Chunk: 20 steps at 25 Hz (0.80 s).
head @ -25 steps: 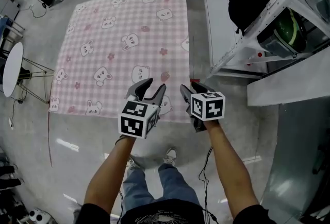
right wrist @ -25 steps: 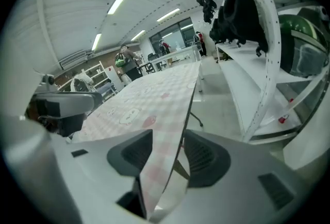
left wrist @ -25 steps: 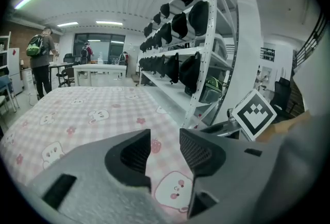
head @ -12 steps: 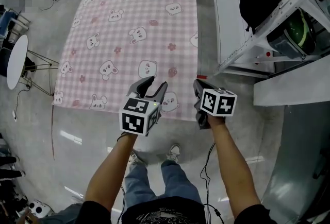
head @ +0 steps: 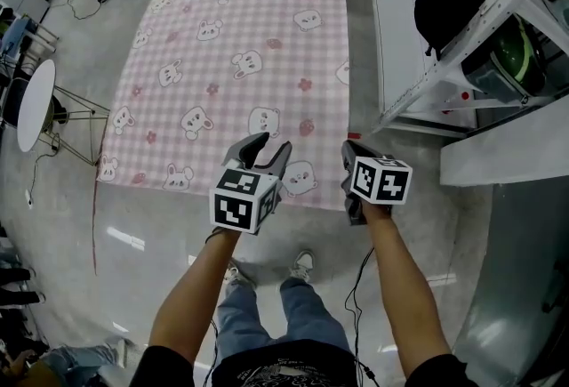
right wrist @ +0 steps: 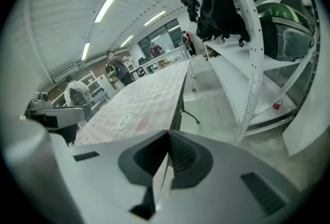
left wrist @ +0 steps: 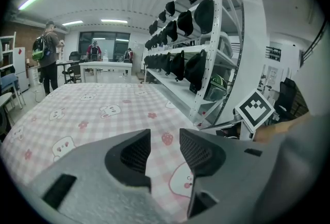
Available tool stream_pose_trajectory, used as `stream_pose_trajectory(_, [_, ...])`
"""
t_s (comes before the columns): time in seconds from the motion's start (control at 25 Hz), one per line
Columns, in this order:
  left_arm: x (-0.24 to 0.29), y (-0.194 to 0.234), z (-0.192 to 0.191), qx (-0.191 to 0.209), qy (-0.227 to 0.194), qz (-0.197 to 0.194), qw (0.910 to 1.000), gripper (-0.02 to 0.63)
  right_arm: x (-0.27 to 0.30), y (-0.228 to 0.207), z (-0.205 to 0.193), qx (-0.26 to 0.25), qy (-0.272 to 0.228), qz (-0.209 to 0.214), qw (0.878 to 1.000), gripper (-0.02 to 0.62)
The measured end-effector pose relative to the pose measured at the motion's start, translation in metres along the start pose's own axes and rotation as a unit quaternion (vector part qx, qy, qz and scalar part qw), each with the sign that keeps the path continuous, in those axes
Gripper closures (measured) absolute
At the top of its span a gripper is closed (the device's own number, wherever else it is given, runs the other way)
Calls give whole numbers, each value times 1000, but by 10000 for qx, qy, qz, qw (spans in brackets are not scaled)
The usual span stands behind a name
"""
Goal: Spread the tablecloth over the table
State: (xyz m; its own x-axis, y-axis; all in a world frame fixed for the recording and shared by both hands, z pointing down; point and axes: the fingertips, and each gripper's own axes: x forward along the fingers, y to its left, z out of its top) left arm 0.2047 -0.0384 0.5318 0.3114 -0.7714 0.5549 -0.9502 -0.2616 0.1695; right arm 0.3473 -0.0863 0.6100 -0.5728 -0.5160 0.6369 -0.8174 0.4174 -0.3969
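Where right gripper (right wrist: 167,138) fingers clench tablecloth (head: 240,65), corner hidden in head view; left gripper (head: 271,144) fingers apart.

Lab: metal shelving (left wrist: 219,37), desks (left wrist: 103,66)

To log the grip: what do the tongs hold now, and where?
The right tongs, just closed, pinch the tablecloth at its right edge; left tongs hold nothing.

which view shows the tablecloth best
Head view: the tablecloth shows nearly whole from above. The left gripper view sees it low, across its surface; the right gripper view catches a slanted strip and its side edge.
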Motion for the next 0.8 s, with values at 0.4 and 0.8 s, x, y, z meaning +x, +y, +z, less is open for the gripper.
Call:
stream_pose_trajectory(0.4, [-6, 9, 11, 44, -94, -56, 9999, 428, -2, 2, 0, 129, 37, -24, 9999, 588])
stream_pose_trajectory(0.8, [-74, -2, 64, 131, -454, 211, 9987, 428, -74, 54, 58, -498, -358, -42, 9981, 546])
